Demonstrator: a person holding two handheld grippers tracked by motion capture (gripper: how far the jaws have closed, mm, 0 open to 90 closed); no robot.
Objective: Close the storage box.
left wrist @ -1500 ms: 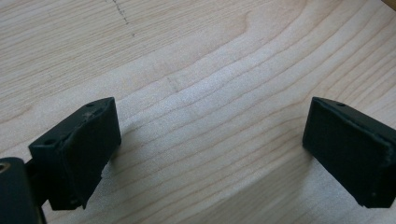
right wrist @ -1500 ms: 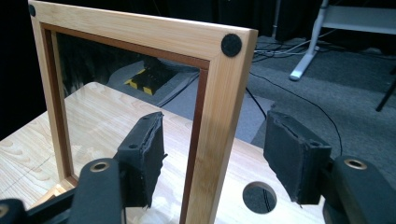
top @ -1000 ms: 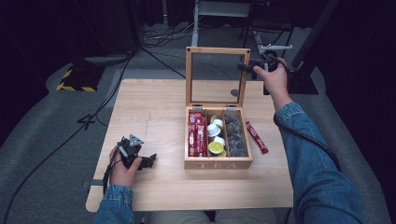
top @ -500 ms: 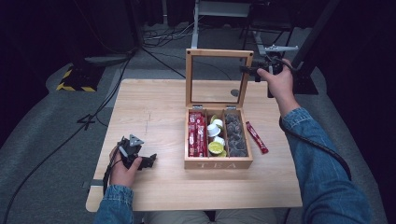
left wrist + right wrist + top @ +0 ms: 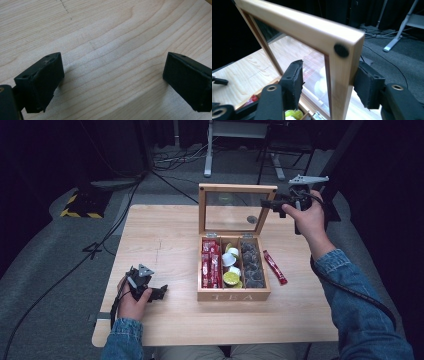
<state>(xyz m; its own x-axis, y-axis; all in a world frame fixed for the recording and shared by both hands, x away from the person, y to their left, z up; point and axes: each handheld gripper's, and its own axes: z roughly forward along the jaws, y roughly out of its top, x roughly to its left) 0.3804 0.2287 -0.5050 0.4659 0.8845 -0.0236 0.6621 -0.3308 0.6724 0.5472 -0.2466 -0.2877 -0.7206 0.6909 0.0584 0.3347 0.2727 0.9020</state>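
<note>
A wooden tea box [image 5: 233, 295] stands mid-table with its glass lid [image 5: 237, 187] raised. It holds red sachets [image 5: 211, 262], yellow and white capsules [image 5: 231, 270] and dark pods [image 5: 252, 265]. My right gripper [image 5: 268, 203] is at the lid's upper right corner. In the right gripper view its jaws straddle the lid frame [image 5: 342, 67] and have just been closing. One pad [image 5: 367, 85] lies against the frame, while the other pad [image 5: 293, 77] stands off the glass. At the table's front left my left gripper [image 5: 161, 293] rests open, with bare wood between its jaws [image 5: 112, 72].
A single red sachet [image 5: 275, 267] lies on the table just right of the box. Cables and a yellow-black striped block [image 5: 80, 202] lie on the floor beyond the table's far left. A metal stand [image 5: 220, 150] is behind the table.
The right hand has shifted right and toward me at the lid's corner. The lid's top edge has swung forward with it. The left hand has not moved.
</note>
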